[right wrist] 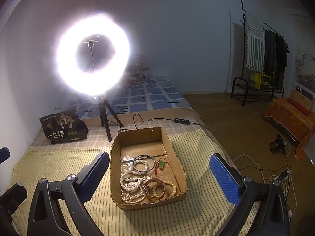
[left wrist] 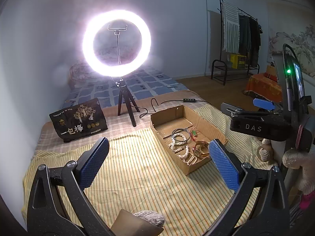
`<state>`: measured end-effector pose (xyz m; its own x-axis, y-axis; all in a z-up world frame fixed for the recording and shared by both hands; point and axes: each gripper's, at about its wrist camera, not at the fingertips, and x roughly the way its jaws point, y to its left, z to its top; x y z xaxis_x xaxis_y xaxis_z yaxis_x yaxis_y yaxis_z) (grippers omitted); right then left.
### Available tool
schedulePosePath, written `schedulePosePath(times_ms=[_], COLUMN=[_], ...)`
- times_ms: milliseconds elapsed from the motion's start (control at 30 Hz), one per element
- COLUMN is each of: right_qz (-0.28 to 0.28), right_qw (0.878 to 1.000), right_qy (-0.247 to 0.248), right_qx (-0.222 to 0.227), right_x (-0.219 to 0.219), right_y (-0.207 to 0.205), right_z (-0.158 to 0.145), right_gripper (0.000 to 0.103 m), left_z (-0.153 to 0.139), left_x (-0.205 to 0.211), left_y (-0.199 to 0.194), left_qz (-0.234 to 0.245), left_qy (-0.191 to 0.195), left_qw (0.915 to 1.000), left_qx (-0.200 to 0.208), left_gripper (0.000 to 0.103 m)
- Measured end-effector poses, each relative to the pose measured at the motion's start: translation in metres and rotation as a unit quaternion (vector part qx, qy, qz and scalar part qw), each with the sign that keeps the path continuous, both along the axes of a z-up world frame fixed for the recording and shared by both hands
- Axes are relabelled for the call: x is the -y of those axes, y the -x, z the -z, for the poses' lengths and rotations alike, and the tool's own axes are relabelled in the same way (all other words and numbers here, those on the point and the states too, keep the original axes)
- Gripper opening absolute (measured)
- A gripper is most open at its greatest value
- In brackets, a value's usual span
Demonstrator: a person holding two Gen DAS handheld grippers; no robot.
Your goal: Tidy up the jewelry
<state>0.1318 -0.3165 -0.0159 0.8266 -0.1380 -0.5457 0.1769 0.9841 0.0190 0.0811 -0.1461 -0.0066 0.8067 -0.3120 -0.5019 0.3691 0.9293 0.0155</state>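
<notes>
A shallow cardboard box [right wrist: 175,149] sits on the yellow striped cloth [right wrist: 196,212] and holds the jewelry: white bead bracelets [right wrist: 131,186], a dark metal bangle [right wrist: 143,163], a brown bangle [right wrist: 155,190] and a small green pendant on red cord [right wrist: 161,164]. The box also shows in the left wrist view [left wrist: 204,125], right of centre. My right gripper [right wrist: 159,179] is open and empty, its fingers to either side of the box. My left gripper [left wrist: 157,161] is open and empty above the cloth, left of the box. The right gripper [left wrist: 256,110] appears at the left view's right edge.
A lit ring light on a small tripod [right wrist: 93,53] stands behind the box, its cable and switch [right wrist: 181,120] trailing right. A black snack bag [right wrist: 63,126] lies at the back left. Floor cables [right wrist: 279,175] and a clothes rack [right wrist: 261,59] are on the right.
</notes>
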Motion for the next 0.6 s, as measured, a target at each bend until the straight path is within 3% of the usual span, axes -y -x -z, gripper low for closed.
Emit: schedulePosePath(times_ms=[600], right_qz=[0.000], right_qw=[1.000], right_qy=[0.000], right_qx=[-0.007], right_x=[0.0004], right_y=[-0.0014], right_z=[0.0039], right_gripper=[0.103], left_z=[-0.0009], left_x=[-0.0009], left_y=[0.0002], left_qz=[0.000], left_qy=[-0.001], left_qw=[1.0000], left_qx=[0.001], left_gripper=[0.103])
